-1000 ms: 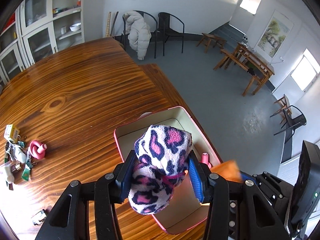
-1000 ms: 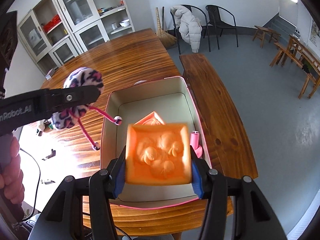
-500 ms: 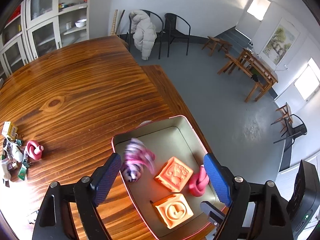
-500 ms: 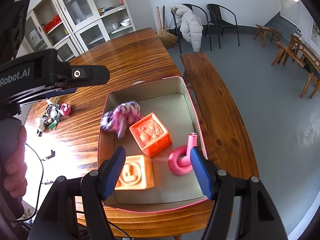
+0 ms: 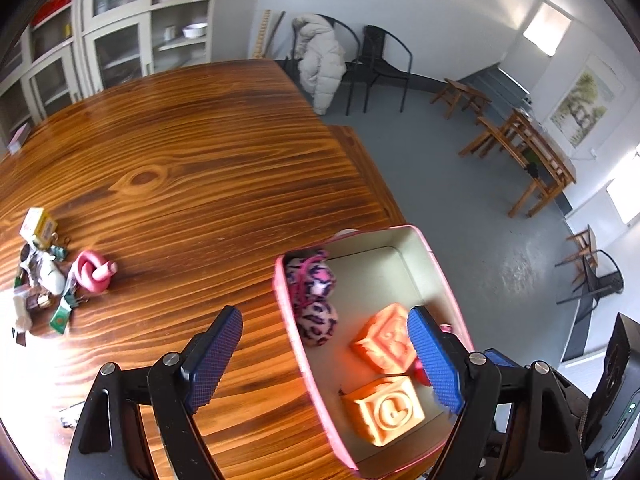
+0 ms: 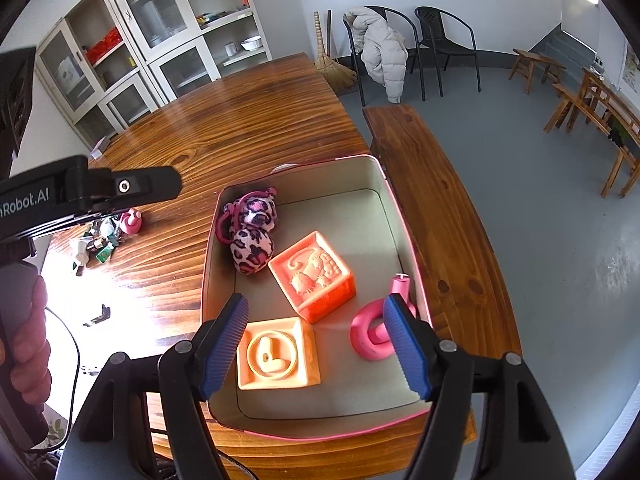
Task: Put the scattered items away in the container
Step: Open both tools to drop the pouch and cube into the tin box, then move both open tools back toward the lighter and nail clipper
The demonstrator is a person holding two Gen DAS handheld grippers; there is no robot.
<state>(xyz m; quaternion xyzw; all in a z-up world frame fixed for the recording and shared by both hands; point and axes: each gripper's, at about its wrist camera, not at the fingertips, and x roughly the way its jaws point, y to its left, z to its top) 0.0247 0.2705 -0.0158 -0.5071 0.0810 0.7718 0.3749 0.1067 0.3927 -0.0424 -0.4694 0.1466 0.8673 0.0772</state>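
Right wrist view: the right gripper (image 6: 316,344) hangs wide open and empty above a pink-rimmed tin (image 6: 394,240) on a wooden table (image 6: 240,128). Inside lie a leopard-print plush (image 6: 254,240), two orange blocks (image 6: 314,276), and a pink ring (image 6: 372,338). The left gripper (image 5: 324,356) is also open and empty; a small pile of clutter (image 5: 44,276) sits well apart on the table.

left tool (image 5: 324,356) hides most of pink ring (image 5: 420,372).
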